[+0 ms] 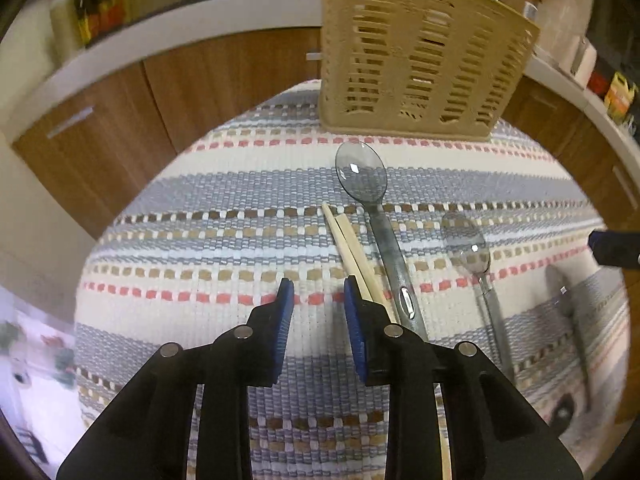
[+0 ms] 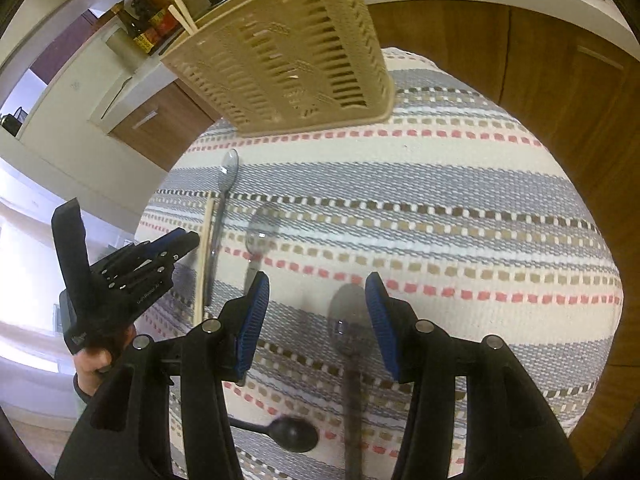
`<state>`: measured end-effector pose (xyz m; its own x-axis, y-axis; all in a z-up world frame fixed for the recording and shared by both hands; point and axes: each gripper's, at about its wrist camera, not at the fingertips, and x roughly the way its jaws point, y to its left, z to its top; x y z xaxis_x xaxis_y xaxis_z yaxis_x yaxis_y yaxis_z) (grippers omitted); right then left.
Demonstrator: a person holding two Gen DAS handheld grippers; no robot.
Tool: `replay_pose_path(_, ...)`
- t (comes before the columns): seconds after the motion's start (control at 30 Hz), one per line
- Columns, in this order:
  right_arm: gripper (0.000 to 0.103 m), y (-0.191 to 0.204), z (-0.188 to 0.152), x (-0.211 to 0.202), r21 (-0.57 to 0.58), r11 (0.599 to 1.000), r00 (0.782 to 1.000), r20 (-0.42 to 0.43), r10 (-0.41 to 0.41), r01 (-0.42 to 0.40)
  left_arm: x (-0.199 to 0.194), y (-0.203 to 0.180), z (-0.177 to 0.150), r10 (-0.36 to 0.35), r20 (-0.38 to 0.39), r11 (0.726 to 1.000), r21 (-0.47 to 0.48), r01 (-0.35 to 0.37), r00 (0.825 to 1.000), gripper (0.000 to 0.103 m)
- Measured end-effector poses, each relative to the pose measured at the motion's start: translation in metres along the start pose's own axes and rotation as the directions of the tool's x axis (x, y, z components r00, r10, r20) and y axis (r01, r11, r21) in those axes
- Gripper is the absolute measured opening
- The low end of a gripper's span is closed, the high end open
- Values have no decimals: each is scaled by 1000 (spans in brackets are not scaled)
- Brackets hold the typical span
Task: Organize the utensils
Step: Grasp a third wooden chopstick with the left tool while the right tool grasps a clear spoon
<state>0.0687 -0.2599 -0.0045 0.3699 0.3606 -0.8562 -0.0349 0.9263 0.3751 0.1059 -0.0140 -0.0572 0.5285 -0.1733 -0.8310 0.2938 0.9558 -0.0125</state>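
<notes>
Two grippers, left (image 1: 318, 292) and right (image 2: 318, 292), both spread and empty; we judge pick-up pending, chopsticks (image 1: 352, 248) at left's 1 o'clock, spoon (image 2: 346, 332) between right's fingers, basket (image 2: 288, 56) at 12 awaiting closure.

Basket (image 1: 420, 60) stands at the far edge of the mat (image 1: 240, 184). In front of it, left to right: chopsticks (image 1: 352, 252), big spoon (image 1: 362, 172) just beside them, second spoon (image 1: 472, 248), third spoon (image 2: 348, 332) between my right gripper's (image 2: 316, 320) fingers. A ladle-like spoon (image 2: 292, 436) lies nearest me.
</notes>
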Motion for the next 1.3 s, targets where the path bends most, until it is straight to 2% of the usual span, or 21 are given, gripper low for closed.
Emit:
replay_pose_path(0.1, 47, -4, -1, 2, -1, 1000, 1000, -2, -11, 11, -1, -7, -7, 42, 19, 998, 42, -42, 999, 23)
replay_pose_path(0.17, 47, -5, -2, 4, 1, 1000, 1000, -5, -13, 13, -7, -11, -11, 35, 23, 999, 36, -36, 999, 23)
replay_pose_path(0.33, 47, -8, -5, 7, -1, 1000, 1000, -13, -11, 11, -12, 3, -14, -101, 38, 993, -59, 103, 994, 24)
replay_pose_path(0.4, 47, -10, -6, 8, 2, 1000, 1000, -14, -10, 10, -14, 4, -11, -107, 47, 992, -65, 110, 993, 24)
replay_pose_path(0.6, 47, -13, -7, 8, -5, 1000, 1000, -17, -18, 18, -12, -21, -8, -33, 56, 999, 9, 33, 998, 25)
replay_pose_path(0.67, 47, -13, -7, 8, -11, 999, 999, -15, -37, 37, -12, -26, -8, -45, 42, 999, 17, 45, 998, 25)
replay_pose_path(0.8, 47, -13, -7, 11, -27, 997, 997, -23, -68, 67, -9, -33, -3, 12, 8, 998, 59, -13, 1000, 26)
replay_pose_path(0.87, 47, -12, -8, 13, -39, 996, 997, -31, -76, 75, -9, -31, -1, 13, 2, 998, 68, -13, 1000, 22)
replay_pose_path(0.9, 47, -12, -9, 13, -45, 996, 996, -34, -79, 78, -9, -30, 0, 19, 0, 997, 69, -19, 1000, 14)
replay_pose_path(1.0, 47, -9, -10, 18, -72, 990, 991, -51, -125, 121, -9, -20, 1, 8, -11, 998, 55, -7, 1000, 6)
replay_pose_path(1.17, 46, -2, -13, 31, -123, 980, 980, -107, -169, 155, -5, -5, 4, -34, -40, 999, 9, 34, 999, 5)
replay_pose_path(1.2, 45, 2, -14, 32, -139, 975, 975, -113, -191, 175, -5, -4, 4, -41, -44, 999, 5, 41, 998, 5)
replay_pose_path(1.27, 35, 7, -16, 34, -149, 970, 969, -129, -213, 193, -3, 4, 5, -64, -56, 998, -8, 64, 996, 5)
replay_pose_path(1.3, 35, 8, -17, 34, -148, 971, 967, -141, -211, 190, -3, 7, 5, -76, -62, 997, -12, 76, 995, 5)
